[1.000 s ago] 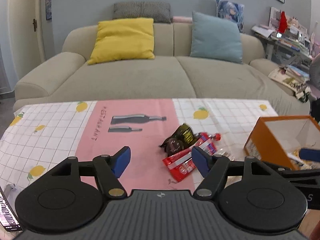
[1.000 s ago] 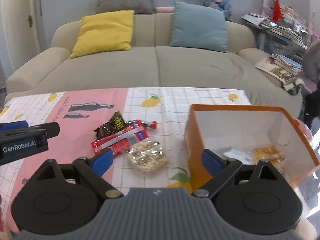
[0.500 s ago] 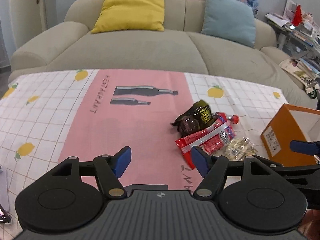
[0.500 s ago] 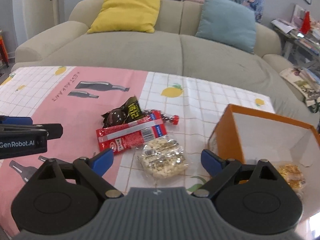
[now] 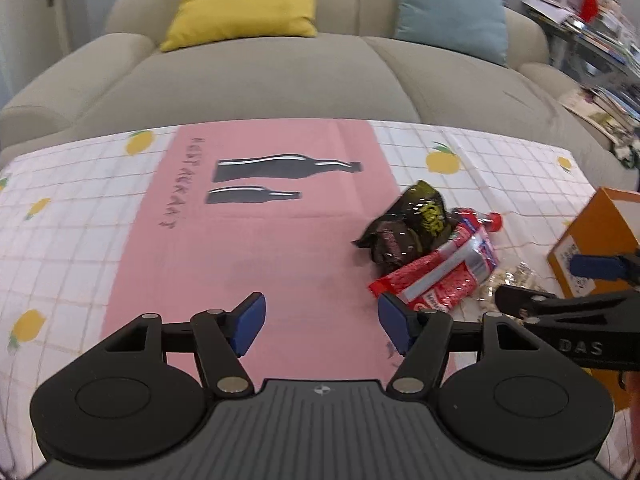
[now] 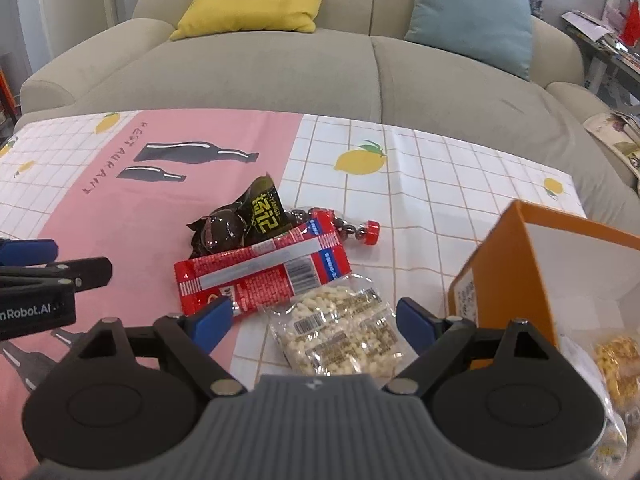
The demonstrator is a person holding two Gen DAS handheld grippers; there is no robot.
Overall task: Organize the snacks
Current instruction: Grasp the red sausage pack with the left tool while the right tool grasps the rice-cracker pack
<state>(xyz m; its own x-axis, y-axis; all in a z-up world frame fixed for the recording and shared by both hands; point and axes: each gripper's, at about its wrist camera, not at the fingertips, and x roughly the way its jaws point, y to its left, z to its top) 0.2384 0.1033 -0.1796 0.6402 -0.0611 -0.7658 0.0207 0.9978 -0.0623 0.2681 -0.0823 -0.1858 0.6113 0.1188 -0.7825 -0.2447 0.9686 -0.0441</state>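
A pile of snacks lies on the tablecloth: a clear bag of pale puffed pieces (image 6: 340, 330), a red packet (image 6: 264, 276), a black packet (image 6: 244, 220) and a tube of dark balls with a red cap (image 6: 370, 232). My right gripper (image 6: 314, 322) is open and empty, its fingers straddling the clear bag just above it. My left gripper (image 5: 320, 318) is open and empty over the pink stripe, left of the red packet (image 5: 440, 276) and black packet (image 5: 408, 224). An orange box (image 6: 516, 264) stands at the right with a yellow snack (image 6: 618, 356) inside.
The table wears a pink and white checked cloth with lemons (image 6: 360, 160). A beige sofa (image 6: 320, 68) with a yellow and a blue cushion stands behind it. A cluttered shelf (image 5: 600, 28) is at the far right. The right gripper shows in the left wrist view (image 5: 580, 300).
Both grippers have moved forward and down toward the snack pile. My right gripper swung left from the orange box to over the clear bag. Both stay open.
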